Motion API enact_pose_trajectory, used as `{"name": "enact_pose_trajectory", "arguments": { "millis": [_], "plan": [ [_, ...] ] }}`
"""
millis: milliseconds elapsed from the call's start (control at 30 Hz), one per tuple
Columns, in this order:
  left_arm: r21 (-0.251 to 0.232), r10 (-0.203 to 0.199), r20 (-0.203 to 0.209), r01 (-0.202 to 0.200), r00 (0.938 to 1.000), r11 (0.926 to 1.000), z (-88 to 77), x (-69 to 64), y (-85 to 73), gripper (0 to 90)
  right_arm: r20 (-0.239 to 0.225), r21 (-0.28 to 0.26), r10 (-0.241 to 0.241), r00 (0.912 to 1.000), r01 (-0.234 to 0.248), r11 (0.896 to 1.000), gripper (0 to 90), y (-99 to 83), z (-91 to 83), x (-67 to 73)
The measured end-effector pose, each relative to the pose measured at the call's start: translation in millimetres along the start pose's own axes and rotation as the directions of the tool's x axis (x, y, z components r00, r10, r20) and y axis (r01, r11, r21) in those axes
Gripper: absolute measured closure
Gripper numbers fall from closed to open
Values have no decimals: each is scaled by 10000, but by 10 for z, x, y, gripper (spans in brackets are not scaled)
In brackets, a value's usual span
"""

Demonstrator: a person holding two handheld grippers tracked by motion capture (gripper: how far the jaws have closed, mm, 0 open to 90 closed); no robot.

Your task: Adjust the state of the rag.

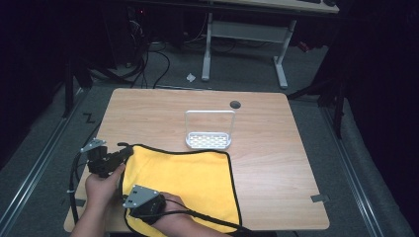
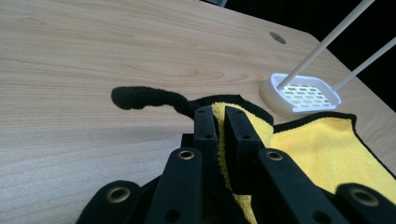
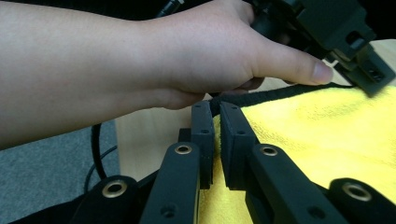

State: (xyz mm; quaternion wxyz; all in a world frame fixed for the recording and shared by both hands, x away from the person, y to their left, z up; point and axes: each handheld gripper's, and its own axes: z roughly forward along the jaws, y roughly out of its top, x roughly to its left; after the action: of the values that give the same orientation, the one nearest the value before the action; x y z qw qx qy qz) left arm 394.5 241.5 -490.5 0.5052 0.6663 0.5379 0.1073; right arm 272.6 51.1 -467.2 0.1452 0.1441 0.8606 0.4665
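Here, both grippers' fingers are pinching the yellow, black-edged microfibre cloth (image 1: 190, 180). The left gripper (image 2: 220, 122) is gripping its ten-o'clock corner and the right gripper (image 3: 216, 120) its eight-o'clock edge, probably for folding.

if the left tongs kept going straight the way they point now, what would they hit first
Probably nothing soon: the left tongs, shut on the yellow cloth, point across bare table. The white rack sits off to the side, though depth is hard to judge.

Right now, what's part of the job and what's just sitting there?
In play:
yellow cloth
left gripper, shut on the cloth's edge
right gripper, shut on the cloth's edge

Idle:
white rack
table
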Motion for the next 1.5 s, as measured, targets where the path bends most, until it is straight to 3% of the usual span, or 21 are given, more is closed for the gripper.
{"name": "enact_pose_trajectory", "arguments": {
  "millis": [300,500,633,800,1033,1300,1500],
  "plan": [
    [-1,-37,166,37,9999,10000,349,-391,-14,837,882,-187,595,9943,-581,9981,854,-252,-445,-230],
    [-60,325,231,-323,9992,9995,528,-683,-15,836,1435,-204,1035,9842,-1017,9946,852,-478,-734,-384],
    [-26,390,386,-389,9985,9992,662,-856,-7,836,1807,-164,1275,9752,-1266,9918,852,-648,-910,-458],
    [256,693,538,-708,9961,9972,863,-1085,-10,836,2178,-133,1658,9618,-1669,9859,852,-853,-1128,-546],
    [267,1076,783,-1100,9911,9936,1079,-1416,9,833,2553,-257,2083,9441,-2087,9776,851,-1065,-1425,-650],
    [368,1133,1044,-1177,9881,9924,1280,-1651,-41,829,2977,-230,2389,9243,-2433,9697,850,-1289,-1731,-738],
    [726,1400,1211,-1495,9827,9861,1435,-1768,-98,826,3170,67,2623,9114,-2787,9604,847,-1478,-1851,-769]
  ]
}}
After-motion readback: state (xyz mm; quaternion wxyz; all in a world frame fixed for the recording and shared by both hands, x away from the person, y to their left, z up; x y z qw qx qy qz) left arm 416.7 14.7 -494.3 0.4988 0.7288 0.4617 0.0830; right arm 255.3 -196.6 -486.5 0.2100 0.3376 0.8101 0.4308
